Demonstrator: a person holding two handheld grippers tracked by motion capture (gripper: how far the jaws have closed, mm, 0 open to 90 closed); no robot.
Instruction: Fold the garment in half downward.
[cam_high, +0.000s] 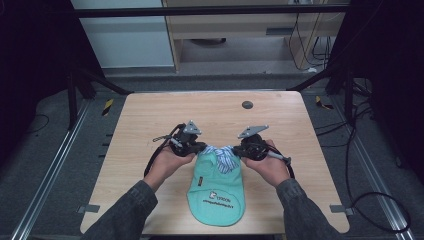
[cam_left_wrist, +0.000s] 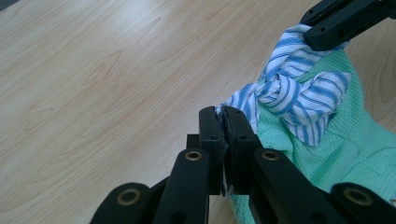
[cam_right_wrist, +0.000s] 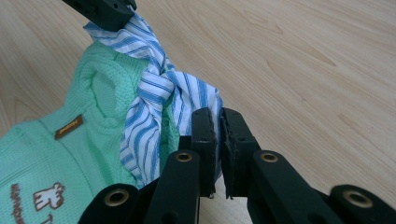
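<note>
Garment: small mint-green knit garment (cam_high: 216, 192) with a blue-white striped collar (cam_high: 223, 156), lying flat near the front middle of the tabletop (cam_high: 150, 120), collar end away from the person, printed hem toward them.
Collar: striped ends look crossed or knotted at the neck; can't tell if it is a true knot or just a twist.
Left gripper (cam_high: 199, 147): fingers closed tight on one striped collar end, cloth pinched between the pads in the left gripper view; held at the garment's left neck corner.
Right gripper (cam_high: 239, 150): fingers closed on the other striped end, fabric caught between the pads in the right gripper view; at the right neck corner.
Lift: collar end looks raised off the wood between the two grippers, body and hem resting on the tabletop.
Step in hand: probably picking the garment up by the collar, or pulling the tie.
Done: both ends gripped, neck started up.
Left: most of it, as I judge; body not yet off the tabletop, no fold or shift visible.
Other: dark round disc (cam_high: 247, 105) near the far edge, well apart from the garment.
</note>
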